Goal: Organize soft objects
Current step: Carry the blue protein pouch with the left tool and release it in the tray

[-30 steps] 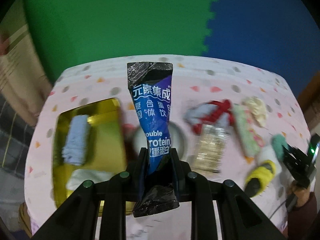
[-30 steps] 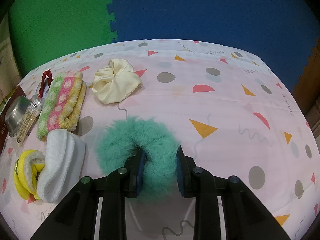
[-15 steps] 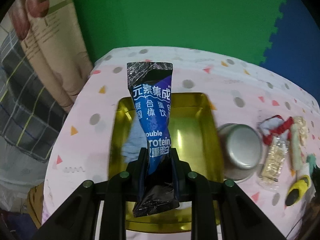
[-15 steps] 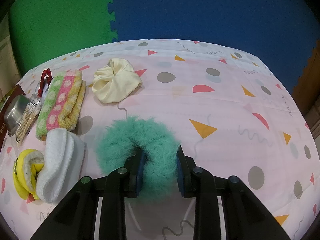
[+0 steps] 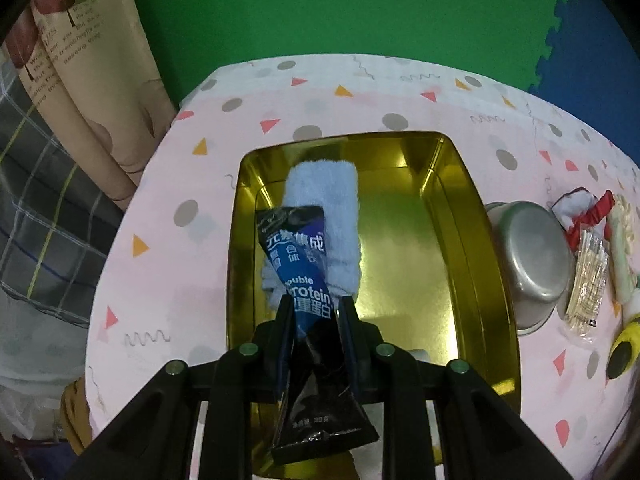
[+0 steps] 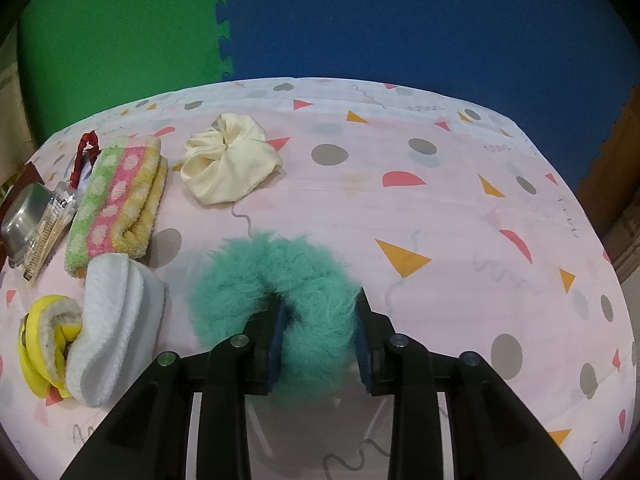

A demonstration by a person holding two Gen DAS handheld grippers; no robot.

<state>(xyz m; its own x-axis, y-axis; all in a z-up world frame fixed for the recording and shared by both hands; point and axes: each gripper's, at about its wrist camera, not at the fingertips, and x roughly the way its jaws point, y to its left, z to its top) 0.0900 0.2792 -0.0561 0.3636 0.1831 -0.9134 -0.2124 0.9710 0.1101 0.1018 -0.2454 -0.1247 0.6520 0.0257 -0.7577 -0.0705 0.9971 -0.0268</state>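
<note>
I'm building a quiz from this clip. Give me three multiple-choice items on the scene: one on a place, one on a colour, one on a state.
1. Where does the blue towel lie?
A. in the gold tray
B. in the steel bowl
C. on the bare cloth

2. What colour is the fluffy scrunchie?
A. red
B. teal
C. black

3. How are the left tongs?
A. open, empty
B. shut on the pouch
C. shut on a towel

Answers: A, the tray's walls surround it; B, its fur is teal; B, both fingers pinch the pouch.
</note>
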